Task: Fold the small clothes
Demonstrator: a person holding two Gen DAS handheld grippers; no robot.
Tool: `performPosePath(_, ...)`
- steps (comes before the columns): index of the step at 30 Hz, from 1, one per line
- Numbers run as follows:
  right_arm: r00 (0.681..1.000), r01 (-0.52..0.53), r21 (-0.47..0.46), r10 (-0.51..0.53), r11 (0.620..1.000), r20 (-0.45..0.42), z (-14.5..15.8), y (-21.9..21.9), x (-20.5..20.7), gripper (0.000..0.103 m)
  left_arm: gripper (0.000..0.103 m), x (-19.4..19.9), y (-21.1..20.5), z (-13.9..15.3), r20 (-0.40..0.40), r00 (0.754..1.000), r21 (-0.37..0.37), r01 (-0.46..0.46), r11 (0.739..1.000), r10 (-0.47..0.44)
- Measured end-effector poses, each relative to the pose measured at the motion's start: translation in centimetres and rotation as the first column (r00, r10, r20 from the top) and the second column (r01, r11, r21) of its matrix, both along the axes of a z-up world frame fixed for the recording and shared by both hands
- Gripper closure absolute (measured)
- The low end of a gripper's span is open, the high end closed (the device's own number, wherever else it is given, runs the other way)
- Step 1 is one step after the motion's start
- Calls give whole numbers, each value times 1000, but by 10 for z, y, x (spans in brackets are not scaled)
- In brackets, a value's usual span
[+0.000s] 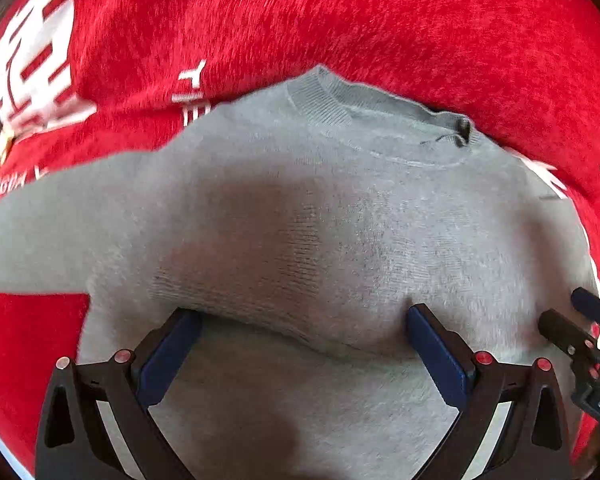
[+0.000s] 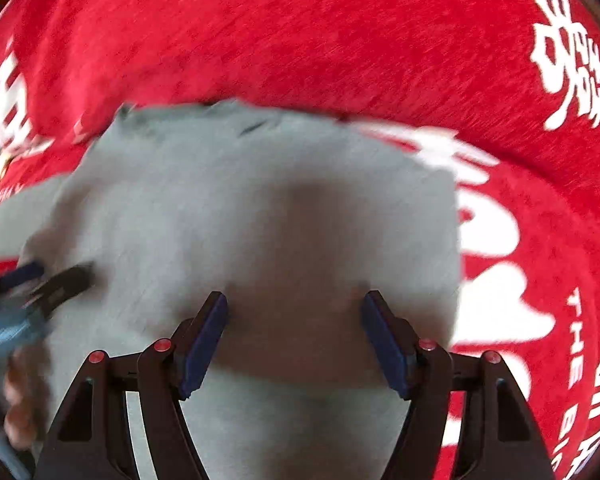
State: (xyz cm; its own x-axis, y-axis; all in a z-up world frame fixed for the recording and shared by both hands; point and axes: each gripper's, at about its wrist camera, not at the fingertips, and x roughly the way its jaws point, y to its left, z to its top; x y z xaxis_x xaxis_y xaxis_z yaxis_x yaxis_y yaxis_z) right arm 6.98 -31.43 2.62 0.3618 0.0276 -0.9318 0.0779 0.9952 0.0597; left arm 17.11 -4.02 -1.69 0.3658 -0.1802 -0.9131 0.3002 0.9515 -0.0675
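Left wrist view: small grey sweater (image 1: 300,208) lies on a red cloth with white lettering (image 1: 340,20) that covers the worktop. Neck band at the far edge, one sleeve trailing out to the left. The near hem looks turned up over the body, making a doubled edge right at the fingertips. Left tongs (image 1: 302,320) stand wide, straddling that edge, pads not pressing on it. The other tool's tip shows at the right border. Right wrist view: badly blurred. Right tongs (image 2: 294,308) also wide, over the same sweater (image 2: 260,208), nothing pinched between them. The sweater's right side ends in a straight edge with no sleeve showing, so that sleeve may already be folded in; cannot confirm. Judged: first folds begun, left sleeve and the final halving still to do. A hand (image 2: 18,404) shows low left, smeared. Worktop itself hidden under the cloth.
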Motion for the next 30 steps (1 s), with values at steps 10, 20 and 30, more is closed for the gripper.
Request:
performPosePath(10, 995, 89, -66, -92, 994, -42, -19, -21, 50, 22, 0, 24, 8, -6, -31, 997, 25, -74, 997, 75)
performPosePath(20, 996, -69, -9, 69, 998, 54, -7, 88, 25, 17, 0, 37, 150, 17, 11, 928, -4, -372, 928, 372)
performPosePath(30, 986, -30, -22, 33, 999, 162, -28, 94, 18, 10, 0, 67, 368, -2, 6, 591, 51, -806, 590, 807)
